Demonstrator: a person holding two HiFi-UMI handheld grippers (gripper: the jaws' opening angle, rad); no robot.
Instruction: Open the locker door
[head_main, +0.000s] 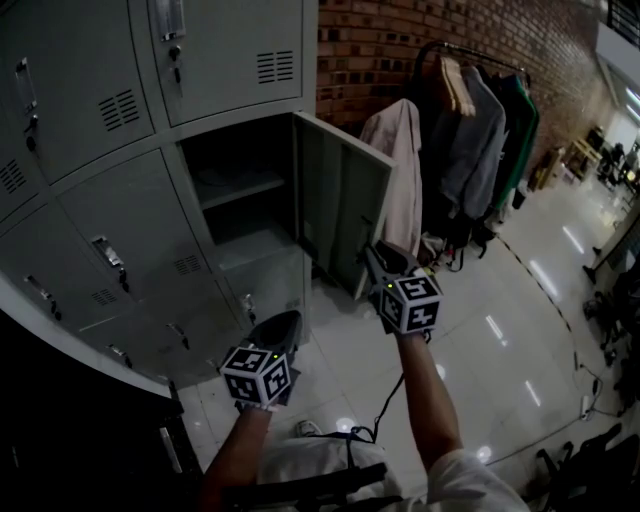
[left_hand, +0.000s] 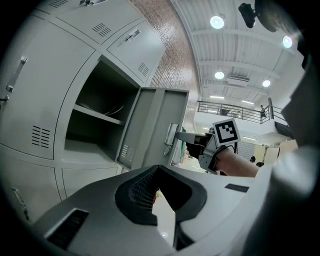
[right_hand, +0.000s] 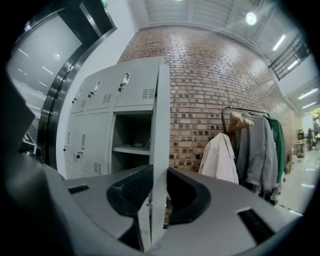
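The grey locker door (head_main: 345, 200) stands swung out from its open compartment (head_main: 240, 190), in which a shelf shows. My right gripper (head_main: 372, 255) reaches up to the door's free edge. In the right gripper view the door edge (right_hand: 160, 150) runs upright between the two pads, and my right gripper (right_hand: 159, 192) is shut on it. The left gripper view shows the door (left_hand: 160, 125) with its latch (left_hand: 171, 140) and the right gripper (left_hand: 182, 137) at that edge. My left gripper (head_main: 280, 325) hangs lower, in front of the lockers, its jaws (left_hand: 162, 192) open with nothing between them.
Closed locker doors (head_main: 100, 260) fill the left and the row above. A brick wall (head_main: 400, 40) stands behind the open door. A clothes rail with coats (head_main: 480, 130) and a pale coat (head_main: 400, 160) is just right of the door. A cable (head_main: 385, 410) lies on the tiled floor.
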